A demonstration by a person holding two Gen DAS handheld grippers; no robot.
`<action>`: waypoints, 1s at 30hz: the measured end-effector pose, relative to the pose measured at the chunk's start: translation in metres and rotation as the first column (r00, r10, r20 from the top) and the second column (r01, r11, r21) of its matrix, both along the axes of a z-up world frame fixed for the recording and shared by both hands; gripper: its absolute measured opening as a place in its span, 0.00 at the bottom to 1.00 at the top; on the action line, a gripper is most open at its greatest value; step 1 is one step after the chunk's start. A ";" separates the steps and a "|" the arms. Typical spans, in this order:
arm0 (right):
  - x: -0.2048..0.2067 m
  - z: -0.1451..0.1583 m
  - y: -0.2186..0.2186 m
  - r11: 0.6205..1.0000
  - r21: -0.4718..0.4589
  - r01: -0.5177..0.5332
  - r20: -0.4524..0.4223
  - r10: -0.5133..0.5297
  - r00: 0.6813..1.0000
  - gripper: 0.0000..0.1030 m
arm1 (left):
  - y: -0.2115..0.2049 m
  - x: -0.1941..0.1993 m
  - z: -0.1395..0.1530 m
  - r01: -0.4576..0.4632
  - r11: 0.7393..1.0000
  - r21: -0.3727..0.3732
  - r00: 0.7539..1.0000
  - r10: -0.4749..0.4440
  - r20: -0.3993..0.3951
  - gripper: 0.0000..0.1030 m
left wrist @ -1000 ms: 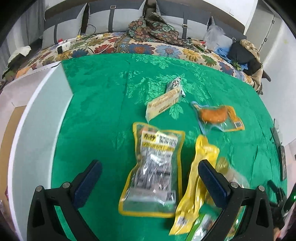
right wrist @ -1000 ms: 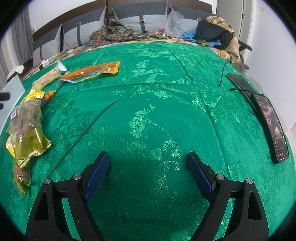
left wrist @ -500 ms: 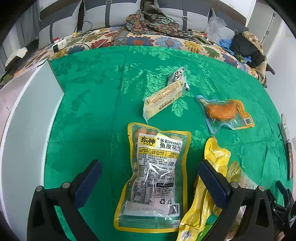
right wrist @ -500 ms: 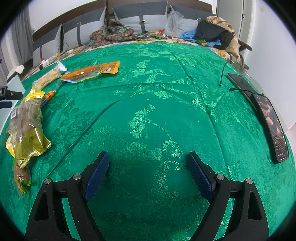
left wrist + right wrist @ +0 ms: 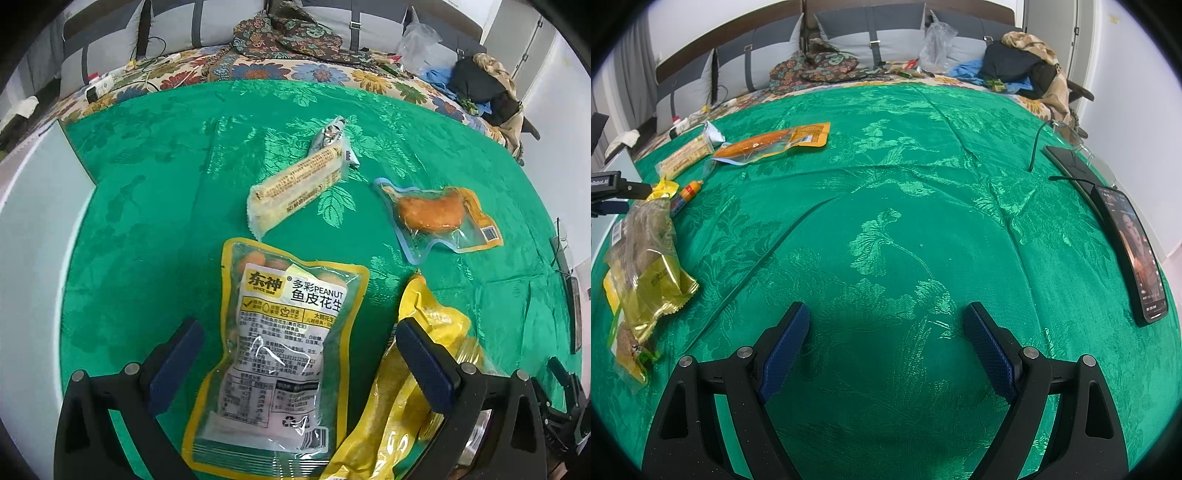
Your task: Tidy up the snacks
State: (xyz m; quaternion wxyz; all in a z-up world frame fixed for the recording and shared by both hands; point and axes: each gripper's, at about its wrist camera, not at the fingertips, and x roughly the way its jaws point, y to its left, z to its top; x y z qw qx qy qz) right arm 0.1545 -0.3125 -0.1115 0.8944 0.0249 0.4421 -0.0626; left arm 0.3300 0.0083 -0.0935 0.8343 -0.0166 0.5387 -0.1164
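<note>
My left gripper (image 5: 299,339) is open, its fingers straddling a yellow-edged peanut bag (image 5: 280,343) lying flat on the green cloth. A yellow crinkled snack bag (image 5: 436,332) lies under the right finger. Farther off lie a pale biscuit bar (image 5: 295,188), a small silver packet (image 5: 328,134) and an orange vacuum-packed snack (image 5: 436,214). My right gripper (image 5: 886,339) is open over bare cloth. In the right wrist view the orange snack (image 5: 772,144), biscuit bar (image 5: 687,155), a small sausage stick (image 5: 685,195) and the yellow bag (image 5: 650,269) lie at the left.
A white box wall (image 5: 33,258) borders the cloth on the left. A phone (image 5: 1137,251), a dark tablet and a cable (image 5: 1038,147) lie at the right edge. Behind the table is a sofa (image 5: 871,40) with cushions, clothes and bags.
The left gripper has moved forward and lower over the peanut bag, which now lies between its fingers. The right gripper has not moved.
</note>
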 end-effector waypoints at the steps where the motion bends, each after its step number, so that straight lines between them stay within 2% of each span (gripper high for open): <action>1: 0.000 0.000 0.000 1.000 0.000 0.000 0.000 0.000 1.000 0.86 | 0.000 0.000 -0.001 0.004 1.000 -0.001 1.000 -0.004 -0.007 0.99; 15: 0.000 0.000 0.000 1.000 0.000 0.000 0.000 0.000 1.000 0.86 | 0.015 0.001 0.010 0.041 0.999 -0.005 0.999 -0.041 -0.008 0.99; 19: 0.000 0.000 0.000 1.000 0.000 0.000 0.000 0.000 1.000 0.86 | 0.000 0.000 0.001 0.082 0.994 0.072 0.997 -0.082 -0.013 0.99; 23: 0.000 0.000 0.000 1.000 0.000 0.000 0.000 0.000 1.000 0.86 | -0.006 0.002 -0.005 0.086 0.992 0.088 0.996 -0.086 -0.012 0.99; 26: 0.000 0.000 0.000 1.000 0.001 0.000 0.000 0.000 1.000 0.86 | -0.008 0.004 -0.013 0.108 0.984 0.144 0.994 -0.105 -0.031 1.00; 28: 0.000 0.000 0.000 1.000 0.001 0.000 0.000 0.000 1.000 0.86 | 0.002 0.004 -0.020 0.081 0.986 0.148 0.996 -0.074 -0.057 0.93; 29: 0.000 0.000 0.000 1.000 0.001 0.000 0.000 0.000 1.000 0.86 | 0.009 0.003 -0.023 0.073 0.990 0.122 0.995 -0.064 -0.075 0.84; 30: 0.000 0.000 0.000 1.000 0.001 0.000 0.000 0.000 1.000 0.86 | 0.012 -0.001 -0.021 0.068 0.987 0.143 0.997 -0.062 -0.041 0.71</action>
